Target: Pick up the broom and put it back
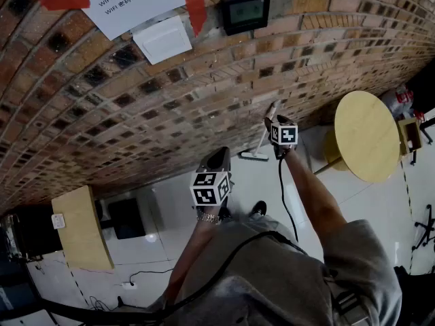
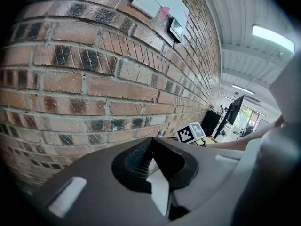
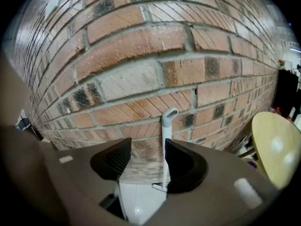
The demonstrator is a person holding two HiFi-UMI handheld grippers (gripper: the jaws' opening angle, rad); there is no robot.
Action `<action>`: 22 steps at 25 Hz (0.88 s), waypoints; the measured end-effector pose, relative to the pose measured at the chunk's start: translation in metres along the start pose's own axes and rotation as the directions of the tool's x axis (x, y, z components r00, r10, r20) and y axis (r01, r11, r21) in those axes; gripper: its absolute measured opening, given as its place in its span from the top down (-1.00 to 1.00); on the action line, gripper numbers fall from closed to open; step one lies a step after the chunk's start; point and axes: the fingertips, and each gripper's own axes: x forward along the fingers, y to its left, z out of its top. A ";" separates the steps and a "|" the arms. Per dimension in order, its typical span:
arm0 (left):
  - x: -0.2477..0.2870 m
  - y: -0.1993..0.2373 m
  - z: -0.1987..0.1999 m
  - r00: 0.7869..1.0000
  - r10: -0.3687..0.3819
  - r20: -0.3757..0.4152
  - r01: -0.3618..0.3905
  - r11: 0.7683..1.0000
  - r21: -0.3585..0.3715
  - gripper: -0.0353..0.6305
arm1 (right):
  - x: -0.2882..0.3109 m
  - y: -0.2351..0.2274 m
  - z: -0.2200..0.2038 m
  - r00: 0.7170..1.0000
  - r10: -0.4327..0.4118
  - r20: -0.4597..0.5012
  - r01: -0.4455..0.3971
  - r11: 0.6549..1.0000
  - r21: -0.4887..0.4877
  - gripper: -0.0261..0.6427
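Holding the left gripper [image 2: 150, 142] nearest, low by the body, with its jaws pinched together on nothing. Reaching farther out with the right gripper [image 3: 148, 145], tilting it downward, spreading its jaws wide and clamping nothing.

Sighting past those jaws at the broom [image 3: 165, 128], lying beyond the tips, not yet between the pads, and showing off-centre, close to the right jaw. Leaning there upright against the brick wall [image 3: 141, 79], resting its head on the pale floor [image 3: 137, 199], with the round table [image 3: 275, 145] standing off to the right.

Risking, judging from here, a sideways knock: advancing with the handle so near the right jaw, and striking it with that jaw instead of straddling it. Sending the thin handle sliding along the bricks, possibly toppling it toward the table or onto the floor. Risking, too, a poor pinch on so slim and smooth a shaft, letting the head swing or twist while lifting. Scraping a jaw tip on the wall by pushing in too far.
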 end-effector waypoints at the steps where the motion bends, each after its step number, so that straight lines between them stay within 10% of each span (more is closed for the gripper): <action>1: 0.000 0.002 -0.001 1.000 0.005 -0.001 -0.005 1.000 -0.004 0.88 | 0.007 -0.004 -0.001 1.000 0.001 -0.004 -0.001 1.000 -0.003 0.27; 22: -0.020 0.044 -0.032 0.988 0.147 -0.053 -0.151 0.986 -0.076 0.88 | 0.088 -0.049 -0.010 0.995 -0.046 -0.083 0.036 0.991 -0.128 0.63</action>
